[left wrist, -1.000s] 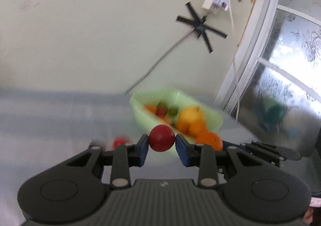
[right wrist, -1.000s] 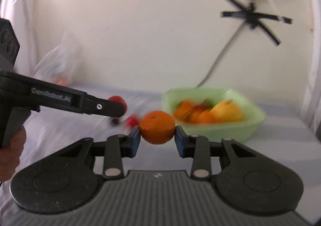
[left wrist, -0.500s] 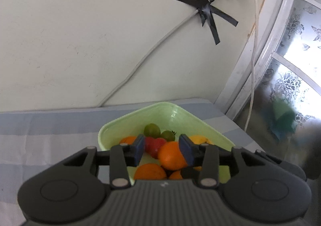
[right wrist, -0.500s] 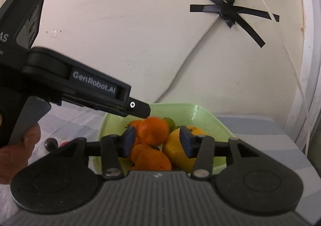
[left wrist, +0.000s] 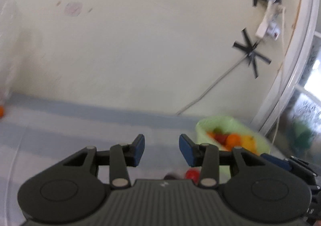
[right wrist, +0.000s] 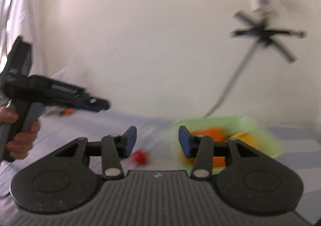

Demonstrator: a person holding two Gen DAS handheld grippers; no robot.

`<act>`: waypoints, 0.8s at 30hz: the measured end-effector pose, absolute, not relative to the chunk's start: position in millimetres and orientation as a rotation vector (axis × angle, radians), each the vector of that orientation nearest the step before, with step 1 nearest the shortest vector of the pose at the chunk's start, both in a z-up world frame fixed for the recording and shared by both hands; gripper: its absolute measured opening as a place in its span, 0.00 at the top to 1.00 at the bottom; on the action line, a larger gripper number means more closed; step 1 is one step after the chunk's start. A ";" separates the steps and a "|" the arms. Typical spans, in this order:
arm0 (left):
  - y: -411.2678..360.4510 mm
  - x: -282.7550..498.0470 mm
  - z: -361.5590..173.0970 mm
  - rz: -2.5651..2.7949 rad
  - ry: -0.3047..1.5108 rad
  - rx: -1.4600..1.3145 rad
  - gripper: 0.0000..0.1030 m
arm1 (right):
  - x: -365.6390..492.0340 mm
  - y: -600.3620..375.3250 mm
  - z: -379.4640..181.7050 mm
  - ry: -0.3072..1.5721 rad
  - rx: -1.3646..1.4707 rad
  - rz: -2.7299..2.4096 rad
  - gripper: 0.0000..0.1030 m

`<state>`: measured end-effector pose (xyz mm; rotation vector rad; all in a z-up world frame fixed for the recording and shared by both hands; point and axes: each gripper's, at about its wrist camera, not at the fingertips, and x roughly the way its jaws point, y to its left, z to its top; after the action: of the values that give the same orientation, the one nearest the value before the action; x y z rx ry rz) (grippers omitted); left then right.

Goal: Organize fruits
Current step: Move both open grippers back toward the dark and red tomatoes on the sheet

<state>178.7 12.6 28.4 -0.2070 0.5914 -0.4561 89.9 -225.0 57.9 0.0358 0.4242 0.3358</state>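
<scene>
A pale green bowl [left wrist: 230,125] holding oranges, a yellow fruit and red and green fruits sits to the right on the striped cloth, blurred in both views. My left gripper [left wrist: 161,141] hangs open over bare cloth, left of the bowl, with nothing between its blue pads. A red fruit [left wrist: 192,173] lies on the cloth just below it, beside a small dark thing [left wrist: 170,175]. My right gripper [right wrist: 157,135] is open and empty, its jaws closing, with the bowl [right wrist: 258,125] behind its right finger. The red fruit [right wrist: 139,156] lies near its left finger.
A small orange [left wrist: 1,111] lies far left by the wall; it shows as [right wrist: 68,111] behind the left gripper [right wrist: 100,104], which a hand [right wrist: 22,139] holds. A taped cable [left wrist: 220,79] runs down the wall. A window frame [left wrist: 289,77] stands at the right.
The left gripper let go of its red fruit and the right its orange over the bowl. Both grippers have since swung left, away from the bowl, with empty jaws.
</scene>
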 end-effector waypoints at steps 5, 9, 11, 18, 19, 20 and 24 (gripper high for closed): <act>-0.3 172.4 -1.3 -0.315 0.658 -0.120 0.62 | 102.1 -193.4 35.8 0.552 -0.008 0.357 0.58; -3.5 153.9 -12.2 -0.238 0.657 -0.149 0.62 | 89.6 -194.4 35.2 0.582 0.064 0.317 0.57; -3.7 140.5 -15.7 -0.228 0.646 -0.145 0.62 | 79.9 -199.9 32.4 0.595 0.097 0.291 0.57; -21.3 104.2 -10.5 -0.225 0.591 -0.064 0.53 | 43.8 -200.7 28.4 0.587 0.118 0.186 0.55; -22.7 99.8 -10.4 -0.223 0.586 -0.060 0.53 | 42.1 -201.3 28.0 0.586 0.128 0.174 0.55; -23.4 96.8 -10.5 -0.221 0.582 -0.059 0.53 | 40.5 -201.6 27.3 0.591 0.139 0.165 0.55; -24.7 83.8 -9.3 -0.203 0.553 -0.055 0.53 | 27.5 -200.8 30.5 0.504 0.134 0.102 0.48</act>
<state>83.8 -24.7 -9.3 -0.0551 0.5527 -0.2030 27.5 -200.8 30.5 0.1337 0.5040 0.1017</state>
